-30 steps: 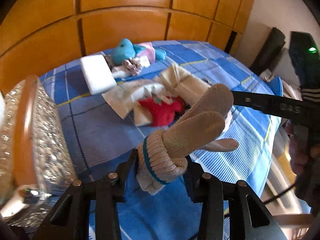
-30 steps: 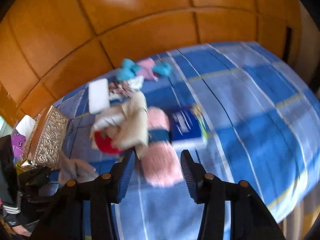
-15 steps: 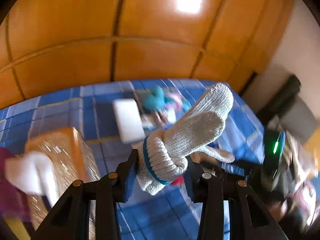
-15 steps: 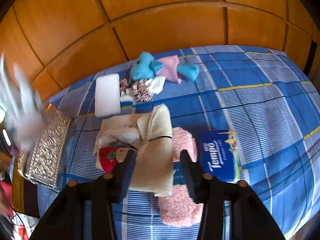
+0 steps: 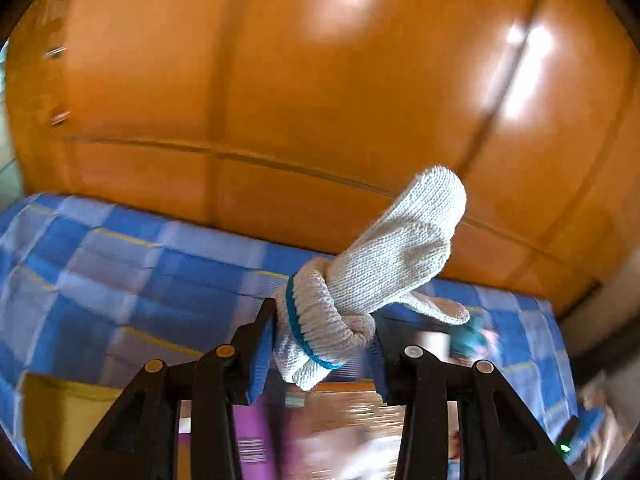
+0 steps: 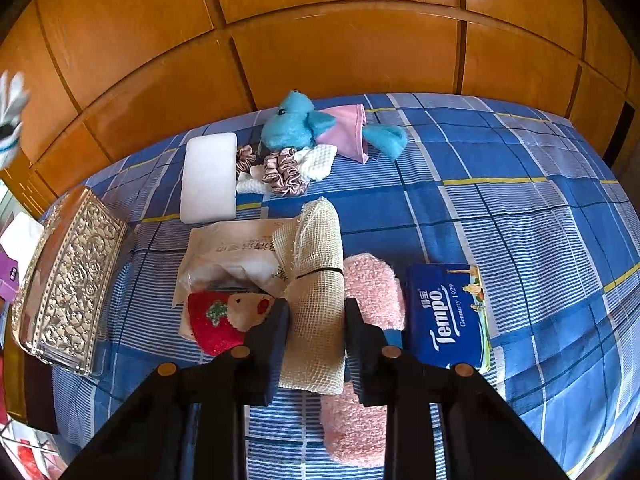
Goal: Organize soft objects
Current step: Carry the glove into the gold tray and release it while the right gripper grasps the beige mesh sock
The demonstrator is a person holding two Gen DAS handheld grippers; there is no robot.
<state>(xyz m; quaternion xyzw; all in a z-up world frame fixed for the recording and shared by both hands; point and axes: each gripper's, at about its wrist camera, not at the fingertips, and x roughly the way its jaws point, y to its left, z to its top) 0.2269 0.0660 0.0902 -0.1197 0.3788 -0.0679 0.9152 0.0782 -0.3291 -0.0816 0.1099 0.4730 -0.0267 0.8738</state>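
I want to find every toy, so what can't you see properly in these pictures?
- Left wrist view: things below the white glove are blurred by motion.
- Right wrist view: the pink fluffy thing is partly hidden behind the beige mesh roll and the jaws.
- Red plush: half under a wrapper.

— What colour is the glove [image 5: 384, 276]?
— White knit, teal band at the cuff.
— And the bedsheet [image 6: 520, 208]?
— Blue checks with thin yellow lines.
— The rest?
— A turquoise plush toy [image 6: 296, 126], a fuzzy pink sock [image 6: 372, 288], a beige mesh cloth [image 6: 318, 280], a dark blue tissue pack [image 6: 446, 316].
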